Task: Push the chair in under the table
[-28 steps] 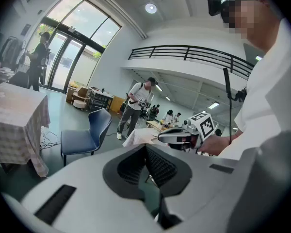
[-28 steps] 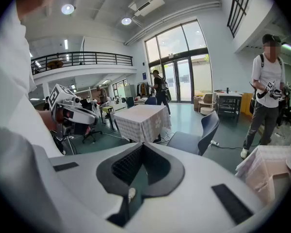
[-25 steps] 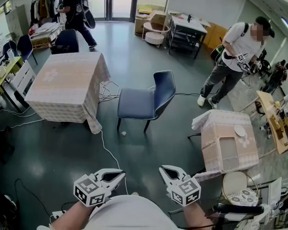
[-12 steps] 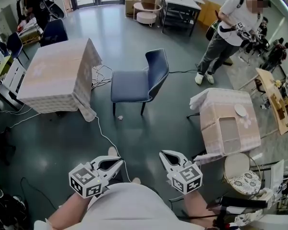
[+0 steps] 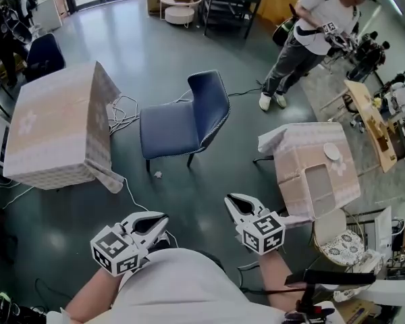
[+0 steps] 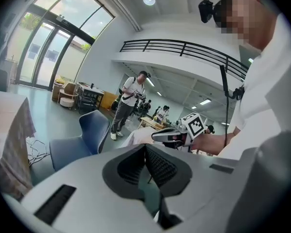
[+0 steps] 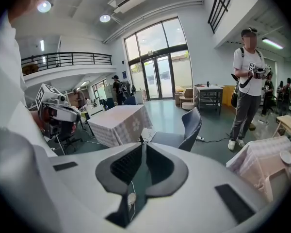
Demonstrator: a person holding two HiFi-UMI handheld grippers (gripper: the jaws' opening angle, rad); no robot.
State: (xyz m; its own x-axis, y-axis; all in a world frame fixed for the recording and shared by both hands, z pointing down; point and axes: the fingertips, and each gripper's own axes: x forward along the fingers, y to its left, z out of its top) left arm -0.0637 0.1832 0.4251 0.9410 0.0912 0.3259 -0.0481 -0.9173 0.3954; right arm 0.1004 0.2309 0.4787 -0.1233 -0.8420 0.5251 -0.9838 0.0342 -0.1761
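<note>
The dark blue chair [image 5: 182, 121] stands on the open floor, its seat facing the cloth-covered table [image 5: 50, 130] at the left and a gap of floor between them. It also shows in the left gripper view as the chair [image 6: 82, 140] and in the right gripper view as the chair [image 7: 184, 130], with the table [image 7: 119, 123] behind it. My left gripper [image 5: 159, 219] and right gripper [image 5: 231, 200] hover low in the head view, well short of the chair. Both are shut and hold nothing.
A second cloth-covered table [image 5: 314, 174] stands at the right, with a round stool [image 5: 337, 238] beside it. White cables [image 5: 121, 106] lie on the floor by the left table. A person [image 5: 304, 32] stands behind the chair. More chairs and desks line the far walls.
The chair and both tables have come nearer and slid down the head view as I walked towards them. Both grippers have kept their place before me and stay shut.
</note>
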